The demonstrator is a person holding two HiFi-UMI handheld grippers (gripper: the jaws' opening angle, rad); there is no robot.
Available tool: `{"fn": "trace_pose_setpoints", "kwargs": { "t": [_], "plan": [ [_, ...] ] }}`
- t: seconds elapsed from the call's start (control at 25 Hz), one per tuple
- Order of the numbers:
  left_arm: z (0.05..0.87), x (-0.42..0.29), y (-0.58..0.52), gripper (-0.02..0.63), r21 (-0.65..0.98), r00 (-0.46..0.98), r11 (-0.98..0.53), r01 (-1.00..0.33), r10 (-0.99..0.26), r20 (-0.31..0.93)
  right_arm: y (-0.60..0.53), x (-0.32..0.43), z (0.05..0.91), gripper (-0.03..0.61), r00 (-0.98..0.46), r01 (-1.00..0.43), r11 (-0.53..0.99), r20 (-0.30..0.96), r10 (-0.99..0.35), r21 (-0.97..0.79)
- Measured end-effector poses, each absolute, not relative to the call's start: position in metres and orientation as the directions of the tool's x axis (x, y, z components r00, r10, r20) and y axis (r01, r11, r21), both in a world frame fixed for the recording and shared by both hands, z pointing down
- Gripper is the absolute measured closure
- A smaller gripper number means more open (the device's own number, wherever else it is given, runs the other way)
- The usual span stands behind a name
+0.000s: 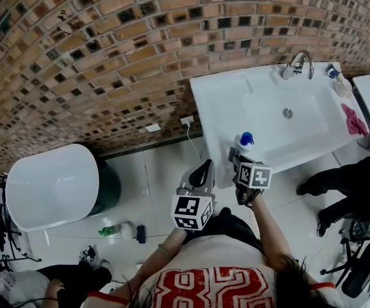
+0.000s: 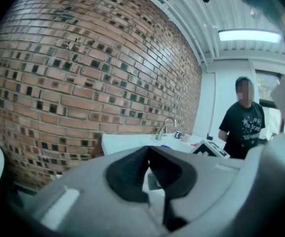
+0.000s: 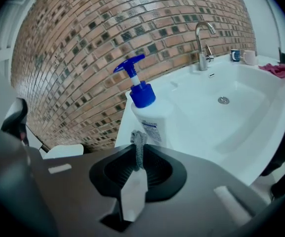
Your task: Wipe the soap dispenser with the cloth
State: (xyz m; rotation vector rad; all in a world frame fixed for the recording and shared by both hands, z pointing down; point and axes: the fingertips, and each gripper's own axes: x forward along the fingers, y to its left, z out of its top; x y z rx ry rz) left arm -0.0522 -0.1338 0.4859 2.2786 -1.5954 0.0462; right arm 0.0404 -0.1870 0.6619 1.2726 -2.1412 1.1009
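The soap dispenser [image 1: 244, 140], a white bottle [image 3: 152, 120] with a blue pump, stands on the front left corner of the white sink [image 1: 223, 101]. My right gripper [image 1: 235, 154] is just in front of it and a little below; in the right gripper view the right gripper [image 3: 138, 151] is shut on a thin grey strip of cloth [image 3: 138, 140] that sticks up between the fingertips. A pink cloth [image 1: 353, 119] lies on the sink's right side, also visible as the pink cloth [image 3: 276, 69]. My left gripper [image 1: 205, 167] hangs left of the right one, away from the sink; the left gripper [image 2: 148, 151] is shut and holds nothing.
A chrome faucet [image 1: 298, 63] and small cups [image 1: 333, 71] stand at the sink's back. A person [image 1: 345, 185] stands right of the sink. A white oval tub [image 1: 53, 185] sits at the left by the brick wall [image 1: 108, 56], with a green bottle [image 1: 109, 230] on the floor.
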Motion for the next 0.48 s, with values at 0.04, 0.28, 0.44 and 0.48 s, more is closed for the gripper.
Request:
{"fn": "trace_pose_setpoints", "kwargs": {
  "t": [0.04,0.28,0.44,0.48],
  "plan": [
    [0.486,-0.051,-0.134,0.611,0.271,0.366,-0.303,-0.914,-0.902,0.227,-0.183,0.046,0.661,0.531,-0.499,-0.866,0.292,0.689,-0.526,-0.405],
    [0.487,-0.042,-0.138,0.611,0.282,0.391,-0.324,-0.903,-0.893,0.225,-0.172,0.089,0.651,0.531,-0.511,-0.857,0.344,0.716,-0.475,-0.384],
    [0.488,-0.032,-0.141,0.611,0.285,0.402,-0.335,-0.898,-0.887,0.225,-0.184,0.115,0.647,0.531,-0.494,-0.858,0.399,0.737,-0.462,-0.325],
    [0.488,-0.030,-0.142,0.611,0.285,0.404,-0.336,-0.897,-0.887,0.225,-0.190,0.121,0.645,0.531,-0.491,-0.857,0.412,0.736,-0.466,-0.310]
  ]
}}
